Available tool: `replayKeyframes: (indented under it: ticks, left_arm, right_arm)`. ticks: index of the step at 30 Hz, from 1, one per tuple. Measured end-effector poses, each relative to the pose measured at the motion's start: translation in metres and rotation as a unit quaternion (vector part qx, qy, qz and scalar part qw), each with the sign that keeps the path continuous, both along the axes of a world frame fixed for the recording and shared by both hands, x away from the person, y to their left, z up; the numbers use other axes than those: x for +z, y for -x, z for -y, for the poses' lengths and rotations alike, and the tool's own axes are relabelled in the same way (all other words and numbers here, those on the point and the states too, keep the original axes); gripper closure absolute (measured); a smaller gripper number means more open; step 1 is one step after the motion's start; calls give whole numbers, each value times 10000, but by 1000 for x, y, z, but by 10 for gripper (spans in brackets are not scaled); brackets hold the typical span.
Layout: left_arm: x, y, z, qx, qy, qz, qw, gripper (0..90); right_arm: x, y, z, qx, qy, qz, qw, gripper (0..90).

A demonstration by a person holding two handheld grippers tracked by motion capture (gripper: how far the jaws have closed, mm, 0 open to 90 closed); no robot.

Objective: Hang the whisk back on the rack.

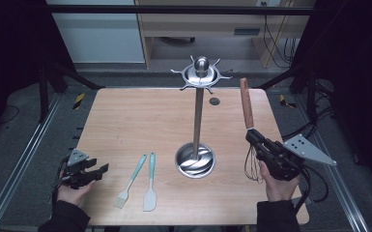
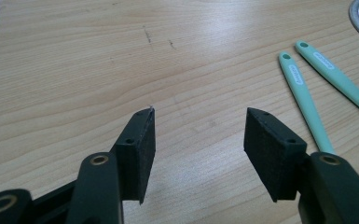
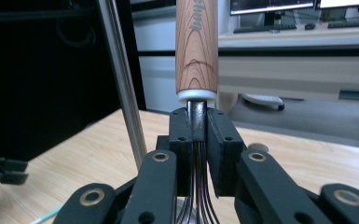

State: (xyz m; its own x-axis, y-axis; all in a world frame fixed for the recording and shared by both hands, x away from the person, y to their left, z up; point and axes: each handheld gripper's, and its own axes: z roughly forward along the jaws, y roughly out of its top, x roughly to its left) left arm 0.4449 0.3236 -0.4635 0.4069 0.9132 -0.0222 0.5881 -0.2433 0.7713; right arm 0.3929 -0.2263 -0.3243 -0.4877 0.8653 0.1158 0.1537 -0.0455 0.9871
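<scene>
Your right gripper (image 1: 252, 137) is clamped on the whisk (image 1: 249, 130), jaws pinched tight on the metal neck just below the wooden handle (image 3: 196, 46). You hold it off the table at the right side, handle pointing up and away from you, wire loops (image 1: 253, 166) hanging down toward your hand. It sits to the right of the stand (image 1: 197, 116) and well apart from the ring of hooks (image 1: 201, 75) at the top.

As far as the pictures show, the work is hanging utensils on that stand, and it looks barely begun. No hook carries anything. The whisk is picked up but not yet brought to a hook, so the lift and the hooking-on are left. The brush (image 1: 129, 182) and the spatula (image 1: 150, 183) lie side by side on the table (image 1: 125, 121), just left of the stand's round base (image 1: 195, 160), untouched.

Your left gripper (image 1: 88, 172) rests low at the table's near left edge, jaws spread wide and empty, with the two mint-green handles off to its right.

The whisk has a reddish-brown wooden handle with clear grain, a pale collar where it meets the metal neck, and thin dark wires. Whether the handle end has a hanging hole, I cannot tell.
</scene>
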Motion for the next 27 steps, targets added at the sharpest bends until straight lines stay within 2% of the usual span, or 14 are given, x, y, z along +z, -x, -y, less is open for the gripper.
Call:
replayKeyframes:
  ticks: [7, 15, 27]
  left_arm:
    - [0, 0, 0, -5, -10, -9, 10000, 433]
    - [0, 0, 0, -10, -7, -6, 10000, 432]
    - [0, 0, 0, -23, -27, -17, 10000, 432]
  right_arm:
    - [11, 0, 1, 116, -82, 207, 9997, 811]
    - [20, 2, -7, 298, -126, 376, 9988, 811]
    - [24, -2, -15, 516, -129, 443, 9976, 811]
